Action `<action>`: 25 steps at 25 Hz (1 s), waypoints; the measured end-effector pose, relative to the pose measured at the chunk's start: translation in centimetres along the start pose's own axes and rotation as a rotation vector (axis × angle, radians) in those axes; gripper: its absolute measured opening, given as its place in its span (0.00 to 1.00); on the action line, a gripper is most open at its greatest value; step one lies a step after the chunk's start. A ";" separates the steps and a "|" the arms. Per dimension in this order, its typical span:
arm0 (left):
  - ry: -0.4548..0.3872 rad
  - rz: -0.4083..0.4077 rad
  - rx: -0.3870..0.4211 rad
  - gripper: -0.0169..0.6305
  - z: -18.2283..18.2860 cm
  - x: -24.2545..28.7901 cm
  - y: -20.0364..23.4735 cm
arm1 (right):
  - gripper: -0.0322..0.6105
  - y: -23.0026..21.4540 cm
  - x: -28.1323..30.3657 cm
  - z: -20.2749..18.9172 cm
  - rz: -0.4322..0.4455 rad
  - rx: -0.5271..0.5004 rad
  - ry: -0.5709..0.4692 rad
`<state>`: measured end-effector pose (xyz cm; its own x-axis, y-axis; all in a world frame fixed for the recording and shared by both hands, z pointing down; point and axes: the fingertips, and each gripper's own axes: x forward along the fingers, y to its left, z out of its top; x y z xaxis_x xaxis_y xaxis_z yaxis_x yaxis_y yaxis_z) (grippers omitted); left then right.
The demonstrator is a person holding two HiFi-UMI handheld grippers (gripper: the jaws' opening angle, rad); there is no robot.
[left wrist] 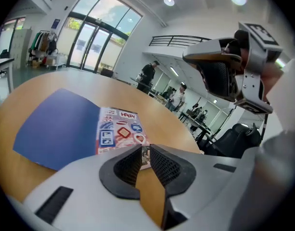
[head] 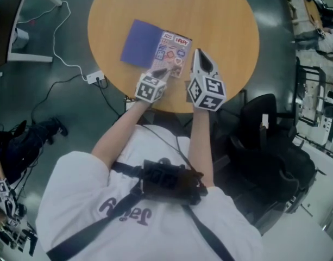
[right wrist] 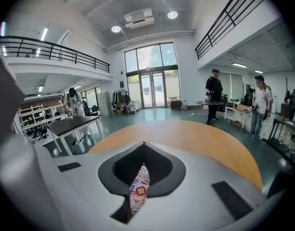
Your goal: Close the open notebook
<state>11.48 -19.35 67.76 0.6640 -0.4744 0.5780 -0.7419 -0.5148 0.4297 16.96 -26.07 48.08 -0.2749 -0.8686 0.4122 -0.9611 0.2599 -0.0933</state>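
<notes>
Two grippers are at the near side of the notebook (head: 155, 49), which lies spread open with its covers up on the round wooden table (head: 223, 26); its blue cover (head: 140, 42) is to the left of its stickered cover (head: 174, 52). The left gripper (head: 162, 74) is at the notebook's near edge by the spine, its jaws a narrow crack apart with nothing pressed between them. The right gripper (head: 198, 53) is just beside the notebook's right edge, raised above it, its jaw tips together and holding nothing, with a strip of the stickered cover showing through the slit behind them.
</notes>
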 end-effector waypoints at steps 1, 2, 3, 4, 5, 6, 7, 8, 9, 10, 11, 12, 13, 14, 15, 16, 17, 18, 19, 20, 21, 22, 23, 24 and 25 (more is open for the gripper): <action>-0.011 0.011 -0.001 0.12 0.2 -0.8 0.9 | 0.08 0.4 0.2 0.1 0.008 -0.005 -0.001; -0.020 0.023 -0.010 0.15 0.2 -1.6 1.8 | 0.08 0.7 0.3 0.2 0.015 -0.010 0.000; -0.029 0.038 -0.024 0.18 0.3 -2.4 2.9 | 0.08 1.1 0.5 0.3 0.022 -0.014 0.002; -0.040 0.055 -0.039 0.21 0.3 -3.3 3.9 | 0.08 1.4 0.7 0.3 0.029 -0.019 0.004; -0.052 0.076 -0.053 0.23 0.4 -4.1 5.0 | 0.08 1.7 0.8 0.3 0.035 -0.023 0.007; -0.065 0.101 -0.066 0.25 0.4 -4.9 6.1 | 0.08 2.0 0.9 0.3 0.040 -0.028 0.009; -0.078 0.132 -0.077 0.25 0.4 -5.6 7.2 | 0.08 2.2 1.0 0.3 0.046 -0.032 0.010; -0.091 0.165 -0.089 0.25 0.4 -6.3 8.3 | 0.08 2.3 1.0 0.3 0.051 -0.033 0.011; -0.102 0.195 -0.102 0.27 0.4 -6.9 9.3 | 0.08 2.4 1.1 0.3 0.057 -0.032 0.011; -0.112 0.222 -0.115 0.30 0.5 -7.4 10.3 | 0.08 2.6 1.1 0.3 0.063 -0.030 0.011; -0.117 0.247 -0.126 0.34 0.5 -8.0 11.3 | 0.08 2.9 1.1 0.4 0.070 -0.027 0.010; -0.119 0.270 -0.134 0.37 0.3 -8.5 12.3 | 0.08 3.2 1.2 0.4 0.076 -0.026 0.009; -0.118 0.293 -0.141 0.40 0.2 -9.0 13.3 | 0.08 3.6 1.2 0.5 0.082 -0.029 0.008; -0.119 0.314 -0.148 0.41 0.0 -9.5 14.2 | 0.08 3.9 1.3 0.6 0.086 -0.034 0.008; -0.121 0.332 -0.159 0.41 -0.2 -9.9 15.0 | 0.08 4.2 1.4 0.6 0.089 -0.038 0.008; -0.126 0.346 -0.173 0.41 -0.3 -10.2 15.9 | 0.08 4.4 1.5 0.6 0.092 -0.041 0.009; -0.131 0.356 -0.188 0.41 -0.5 -10.4 16.6 | 0.08 4.6 1.5 0.6 0.093 -0.045 0.011; -0.136 0.362 -0.204 0.41 -0.6 -10.5 17.3 | 0.08 4.7 1.6 0.6 0.094 -0.049 0.014; -0.140 0.364 -0.218 0.41 -0.7 -10.5 17.9 | 0.08 4.8 1.7 0.6 0.094 -0.052 0.016; -0.141 0.361 -0.232 0.41 -0.8 -10.5 18.4 | 0.08 4.9 1.7 0.5 0.093 -0.054 0.018; -0.139 0.354 -0.244 0.41 -0.9 -10.4 18.7 | 0.08 4.9 1.8 0.5 0.092 -0.054 0.020; -0.134 0.344 -0.256 0.41 -1.0 -10.2 18.9 | 0.08 4.9 1.8 0.5 0.092 -0.053 0.021; -0.127 0.331 -0.268 0.41 -1.0 -10.0 19.0 | 0.08 5.0 1.8 0.6 0.092 -0.049 0.021; -0.118 0.317 -0.282 0.41 -1.2 -9.8 19.2 | 0.08 5.1 1.9 0.6 0.093 -0.045 0.020; -0.109 0.305 -0.295 0.41 -1.3 -9.6 19.3 | 0.08 5.2 2.0 0.7 0.095 -0.043 0.019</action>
<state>-9.35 -23.82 71.42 0.4050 -0.6537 0.6393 -0.8897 -0.1208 0.4402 11.41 -26.74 47.73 -0.3634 -0.8315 0.4202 -0.9287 0.3588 -0.0933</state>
